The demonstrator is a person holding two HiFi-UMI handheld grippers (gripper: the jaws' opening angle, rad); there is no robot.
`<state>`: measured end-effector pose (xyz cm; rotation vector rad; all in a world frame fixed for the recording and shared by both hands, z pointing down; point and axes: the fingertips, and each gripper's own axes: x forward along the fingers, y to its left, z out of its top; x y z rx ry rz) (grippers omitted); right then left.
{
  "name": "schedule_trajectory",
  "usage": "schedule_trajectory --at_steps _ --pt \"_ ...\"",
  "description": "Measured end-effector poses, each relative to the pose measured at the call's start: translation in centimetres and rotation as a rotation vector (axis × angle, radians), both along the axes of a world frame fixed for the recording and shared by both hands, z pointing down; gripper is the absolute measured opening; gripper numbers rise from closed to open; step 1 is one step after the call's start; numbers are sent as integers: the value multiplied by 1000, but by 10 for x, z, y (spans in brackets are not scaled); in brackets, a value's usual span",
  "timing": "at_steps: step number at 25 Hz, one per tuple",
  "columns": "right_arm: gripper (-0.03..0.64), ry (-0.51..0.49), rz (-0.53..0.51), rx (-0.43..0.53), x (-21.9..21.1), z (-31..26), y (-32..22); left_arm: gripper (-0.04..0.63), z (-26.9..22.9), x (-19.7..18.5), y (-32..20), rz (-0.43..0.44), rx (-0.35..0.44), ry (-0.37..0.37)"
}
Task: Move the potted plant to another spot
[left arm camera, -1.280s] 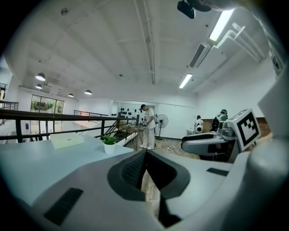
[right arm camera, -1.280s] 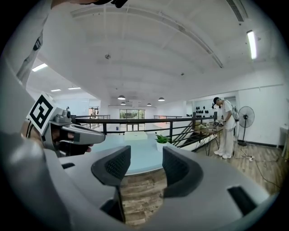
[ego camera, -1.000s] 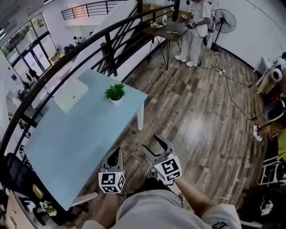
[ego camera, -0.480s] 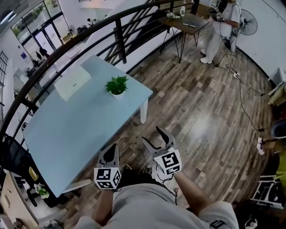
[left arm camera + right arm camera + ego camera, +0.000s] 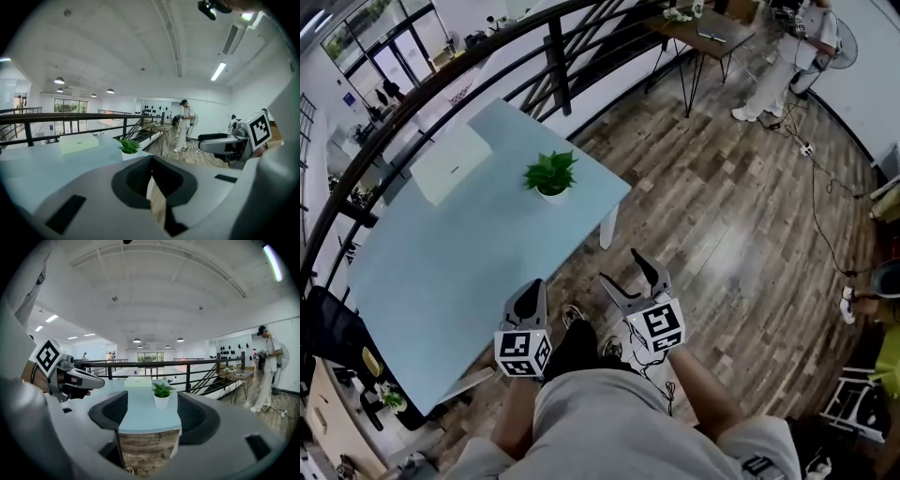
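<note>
Plant and pot are one small thing here: the potted plant (image 5: 550, 175) stands upright on the light blue desk (image 5: 441, 272), close to the desk's far right corner. It has green leaves and a white pot. A flat pale box (image 5: 450, 164) lies on the same desk, further back and off to the left, not touching the plant. The left gripper (image 5: 528, 298) is held low by the near edge of the desk, well apart from the plant. Its fingers (image 5: 136, 180) are closed together at the tips, with nothing between them. The right gripper (image 5: 621, 267) is held over the wooden floor (image 5: 722, 234), just beside the left one. Its fingers (image 5: 197, 416) have just been opening and now stand wide apart. Nothing is between them; in the right gripper view the plant shows far off through the gap, and no pad touches it. A black railing (image 5: 441, 80) runs behind the desk. Far back on the floor, a person in light clothes (image 5: 787, 47) stands next to a small dark table (image 5: 703, 28).
</note>
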<state>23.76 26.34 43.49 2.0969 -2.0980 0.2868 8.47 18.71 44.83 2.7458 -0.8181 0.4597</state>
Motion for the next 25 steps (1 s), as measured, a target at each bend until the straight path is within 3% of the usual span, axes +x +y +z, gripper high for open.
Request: schedule_trajectory --at_steps 6,12,17,25 --pt "345 7 -13 -4 16 -1 -52 12 1 25 -65 37 0 10" --pt "368 15 -33 -100 20 28 -93 12 16 38 -109 90 -46 13" --pt "380 -3 -17 -152 20 55 -118 12 46 45 -136 134 -76 -31" --pt "394 -29 -76 -192 21 100 -167 12 103 59 -166 99 -139 -107"
